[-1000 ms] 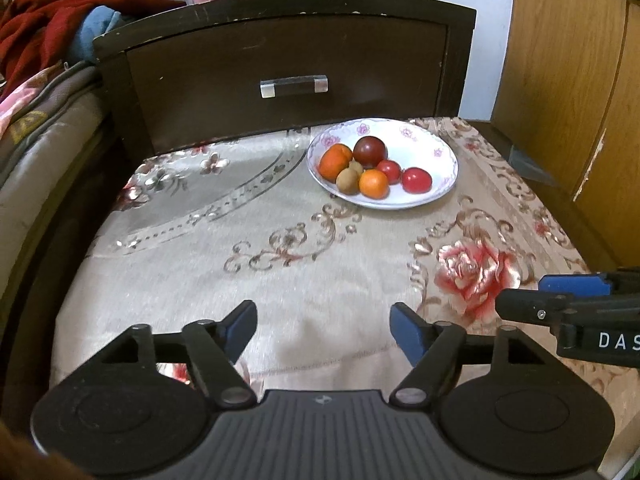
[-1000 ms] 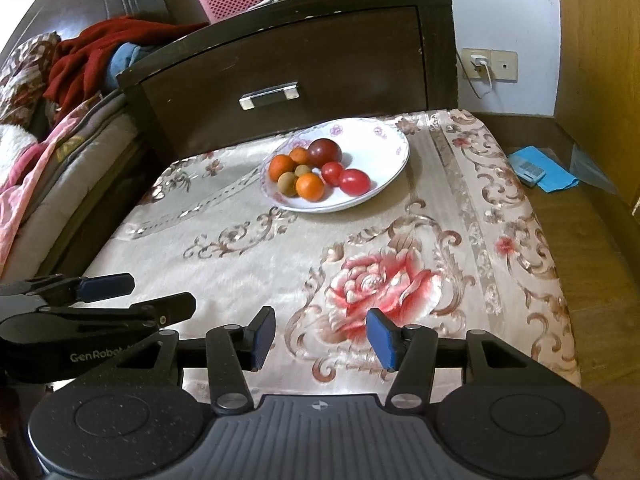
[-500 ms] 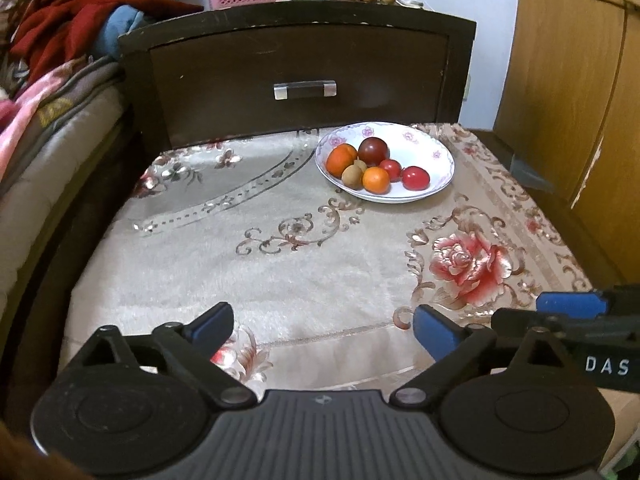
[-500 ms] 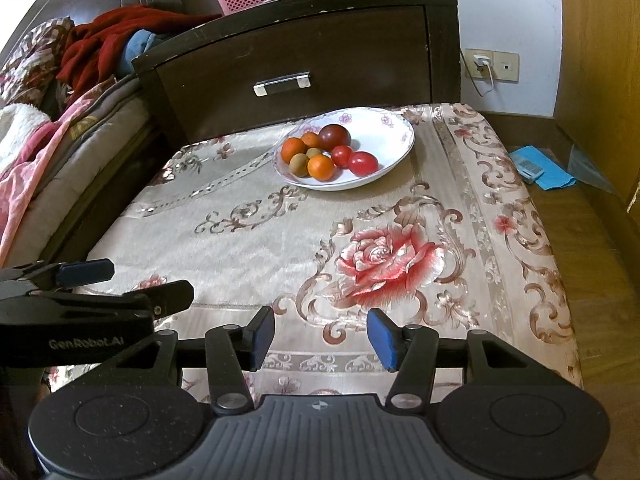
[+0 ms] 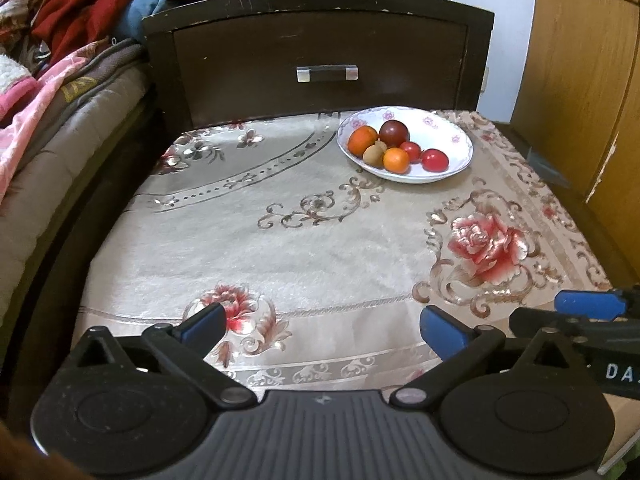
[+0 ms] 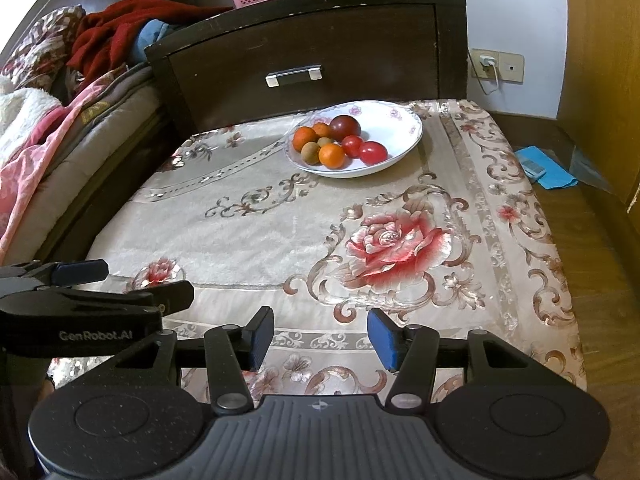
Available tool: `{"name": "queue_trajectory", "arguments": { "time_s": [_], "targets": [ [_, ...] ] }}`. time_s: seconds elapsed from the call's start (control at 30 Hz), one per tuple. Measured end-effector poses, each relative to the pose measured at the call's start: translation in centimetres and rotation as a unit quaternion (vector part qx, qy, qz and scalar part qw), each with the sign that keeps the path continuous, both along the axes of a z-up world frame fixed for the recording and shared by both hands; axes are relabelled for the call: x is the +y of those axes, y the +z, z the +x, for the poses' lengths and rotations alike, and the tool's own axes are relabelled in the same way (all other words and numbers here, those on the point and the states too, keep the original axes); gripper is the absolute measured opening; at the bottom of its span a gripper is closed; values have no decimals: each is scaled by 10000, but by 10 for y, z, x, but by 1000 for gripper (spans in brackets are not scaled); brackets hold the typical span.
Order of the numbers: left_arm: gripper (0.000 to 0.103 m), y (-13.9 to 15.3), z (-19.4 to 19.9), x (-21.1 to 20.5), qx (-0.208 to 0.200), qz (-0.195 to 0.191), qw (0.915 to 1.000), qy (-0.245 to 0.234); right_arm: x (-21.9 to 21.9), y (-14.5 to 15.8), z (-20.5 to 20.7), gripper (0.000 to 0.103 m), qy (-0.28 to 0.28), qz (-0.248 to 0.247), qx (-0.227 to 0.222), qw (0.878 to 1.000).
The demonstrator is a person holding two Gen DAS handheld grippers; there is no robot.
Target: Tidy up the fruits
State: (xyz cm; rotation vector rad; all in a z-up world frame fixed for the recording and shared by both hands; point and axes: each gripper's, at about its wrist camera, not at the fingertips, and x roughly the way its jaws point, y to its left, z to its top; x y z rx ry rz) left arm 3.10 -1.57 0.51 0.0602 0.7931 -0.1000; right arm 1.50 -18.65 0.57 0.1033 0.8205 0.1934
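Both the left claw [image 5: 320, 326] and right claw [image 6: 320, 334] hang spread and empty over the surface [image 6: 260, 240], well apart from the fruit bowl [image 6: 400, 136]

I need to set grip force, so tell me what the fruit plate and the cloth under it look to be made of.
The plate: probably glazed ceramic or porcelain; glossy white with small printed pink flowers on the rim, though melamine can't be ruled out. The cloth: a soft woven or plush fabric, matte with a slight sheen, patterned with roses and scrolls; its short nap shows faint brush marks.
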Motion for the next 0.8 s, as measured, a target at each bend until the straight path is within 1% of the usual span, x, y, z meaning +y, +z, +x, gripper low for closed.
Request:
{"name": "queue_trajectory", "arguments": {
  "time_s": [0.07, 0.5, 0.8],
  "targets": [
    [103, -1, -1, -1, 21, 51, 10000, -11, 0, 0, -1, 48, -3, 0, -5, 10000],
    [103, -4, -7, -3, 117, 76, 9999, -75, 5, -3, -8, 48, 67, -43, 34, 10000],
    [103, -5, -8, -4, 103, 80, 9999, -66, 5, -4, -8, 48, 59, -48, 56, 10000]
  ]
}}
